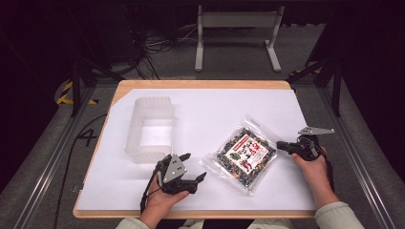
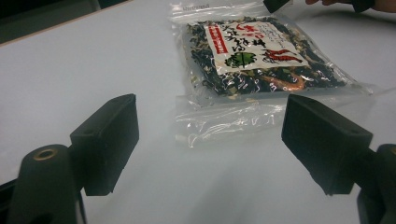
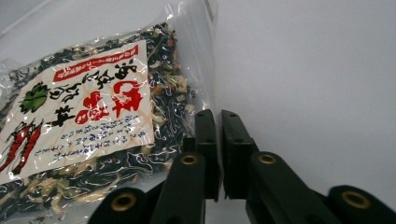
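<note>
My left hand (image 1: 157,202): enters from the bottom edge, wrist straight, wrapped round its tool. My left gripper (image 1: 193,167): jaws spread wide, nothing between the pads (image 2: 108,140), tips aimed right and slightly forward. My right hand (image 1: 313,174): forearm sleeved, fist round the handle. My right gripper (image 1: 282,145): jaws drawn together, pads (image 3: 205,140) nearly meeting, nothing visible between them, tips aimed left.

The floor (image 1: 71,143) left of the table bears a painted digit "4" (image 1: 87,137). The snack bag (image 1: 244,155) carries a white label (image 3: 84,109) with red and black East Asian characters, not legible
</note>
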`<state>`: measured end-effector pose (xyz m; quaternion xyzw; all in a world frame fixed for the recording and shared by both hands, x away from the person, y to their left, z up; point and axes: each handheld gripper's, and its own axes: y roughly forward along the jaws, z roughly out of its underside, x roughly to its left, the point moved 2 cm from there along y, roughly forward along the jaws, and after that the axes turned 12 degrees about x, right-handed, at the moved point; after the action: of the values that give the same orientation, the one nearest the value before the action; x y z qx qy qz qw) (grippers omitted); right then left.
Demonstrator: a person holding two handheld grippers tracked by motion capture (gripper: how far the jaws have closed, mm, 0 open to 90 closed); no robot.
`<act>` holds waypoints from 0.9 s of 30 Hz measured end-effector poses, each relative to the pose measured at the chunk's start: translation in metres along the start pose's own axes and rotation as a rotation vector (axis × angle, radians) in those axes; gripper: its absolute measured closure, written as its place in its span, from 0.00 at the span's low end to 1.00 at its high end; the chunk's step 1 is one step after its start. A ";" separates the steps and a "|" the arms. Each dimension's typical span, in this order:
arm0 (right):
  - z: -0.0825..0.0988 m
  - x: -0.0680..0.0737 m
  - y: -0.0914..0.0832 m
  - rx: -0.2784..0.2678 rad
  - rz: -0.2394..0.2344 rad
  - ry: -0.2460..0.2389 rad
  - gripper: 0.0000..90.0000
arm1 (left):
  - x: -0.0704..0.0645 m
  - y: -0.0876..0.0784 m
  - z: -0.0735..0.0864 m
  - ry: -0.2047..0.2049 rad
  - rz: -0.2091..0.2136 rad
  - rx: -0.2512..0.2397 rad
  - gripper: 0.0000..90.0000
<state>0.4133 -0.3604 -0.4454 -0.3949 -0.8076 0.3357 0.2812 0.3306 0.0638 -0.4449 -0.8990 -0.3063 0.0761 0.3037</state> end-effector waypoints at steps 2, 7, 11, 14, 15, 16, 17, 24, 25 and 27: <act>-0.001 0.002 -0.002 -0.013 0.009 0.000 1.00 | 0.001 0.000 -0.003 -0.004 -0.007 -0.016 0.22; -0.009 0.010 -0.019 -0.067 0.031 -0.028 1.00 | 0.004 0.002 -0.016 -0.031 0.037 -0.003 0.26; -0.014 0.015 -0.029 -0.098 0.035 -0.050 1.00 | 0.004 0.004 -0.027 -0.033 0.035 -0.016 0.27; -0.020 0.022 -0.040 -0.131 0.033 -0.080 1.00 | 0.005 0.001 -0.037 -0.033 0.035 -0.039 0.27; -0.022 0.024 -0.043 -0.140 0.030 -0.084 1.00 | 0.006 0.000 -0.039 -0.039 0.036 -0.044 0.27; -0.023 0.026 -0.047 -0.148 0.027 -0.092 1.00 | 0.007 -0.001 -0.042 -0.041 0.040 -0.044 0.27; -0.025 0.028 -0.050 -0.157 0.025 -0.101 1.00 | 0.008 -0.001 -0.044 -0.039 0.043 -0.046 0.26; -0.038 0.047 -0.076 -0.240 0.023 -0.163 1.00 | 0.016 -0.003 -0.059 -0.060 0.070 -0.059 0.24; -0.039 0.050 -0.080 -0.252 0.024 -0.172 1.00 | 0.018 -0.004 -0.061 -0.058 0.071 -0.058 0.24; -0.042 0.055 -0.087 -0.275 0.022 -0.186 1.00 | 0.020 -0.004 -0.065 -0.054 0.069 -0.058 0.24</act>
<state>0.3753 -0.3414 -0.3425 -0.4057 -0.8642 0.2599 0.1450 0.3654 0.0459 -0.3897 -0.9151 -0.2851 0.1018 0.2663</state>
